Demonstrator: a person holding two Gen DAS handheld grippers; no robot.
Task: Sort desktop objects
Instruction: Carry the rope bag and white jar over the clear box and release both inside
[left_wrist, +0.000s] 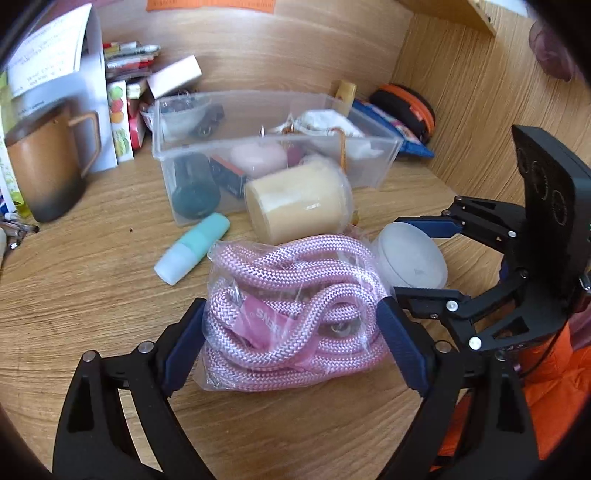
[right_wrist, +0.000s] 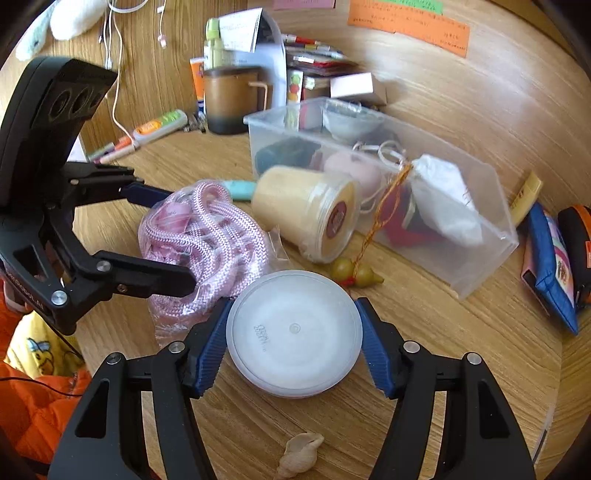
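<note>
Pink rope: the bagged pink rope (left_wrist: 291, 317) lay on the wooden desk (left_wrist: 92, 295), between the blue pads of the left gripper (left_wrist: 291, 332).
Left tool: spread wide, pads at the crinkled plastic; I could not tell for sure whether they pressed it.
Right tool: the right gripper (right_wrist: 293, 339) straddled the round white container (right_wrist: 293, 328), its left pad touching the rim, its right pad perhaps just clear.
Crowding: bag and container touched, so lifting either could have dragged the other.
Slip risk: the loose slick plastic might have slid from the pads.
Nearby: the yellow tub (right_wrist: 306, 210) lay on its side against the clear bin (right_wrist: 480, 236); a nudge could have rolled it.
</note>
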